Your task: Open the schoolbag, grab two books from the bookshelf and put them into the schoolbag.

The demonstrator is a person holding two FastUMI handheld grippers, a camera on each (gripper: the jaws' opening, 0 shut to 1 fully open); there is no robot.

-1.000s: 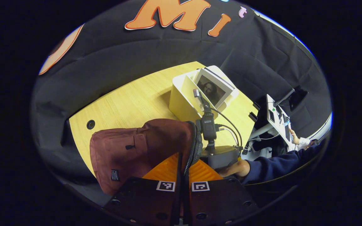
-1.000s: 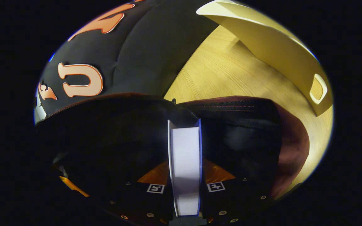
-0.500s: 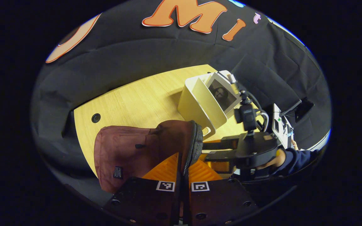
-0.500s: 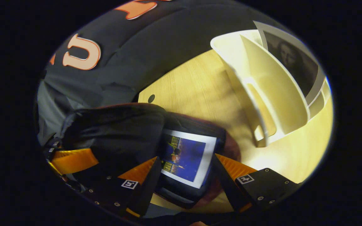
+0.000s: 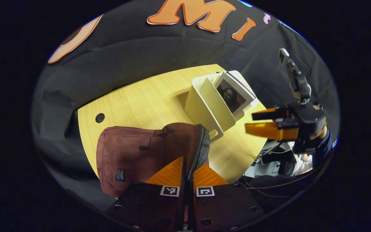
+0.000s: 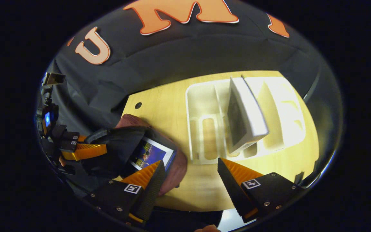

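1. Left gripper view, from the left: my left gripper (image 5: 187,167) stays pinched tight on the zippered rim of the maroon schoolbag (image 5: 134,154), holding its mouth open on the table (image 5: 147,100).
2. Further right, the white bookshelf (image 5: 204,106) keeps one portrait-covered book (image 5: 232,96).
3. Rightmost, my right gripper (image 5: 262,122) has lifted away from the bag, fingers spread wide and empty.
4. Right gripper view, left to right: the blue-covered book (image 6: 148,153) I let go of a moment ago now sits inside the bag, so one is packed; the second book (image 6: 245,112) waits in the shelf (image 6: 204,141) ahead.
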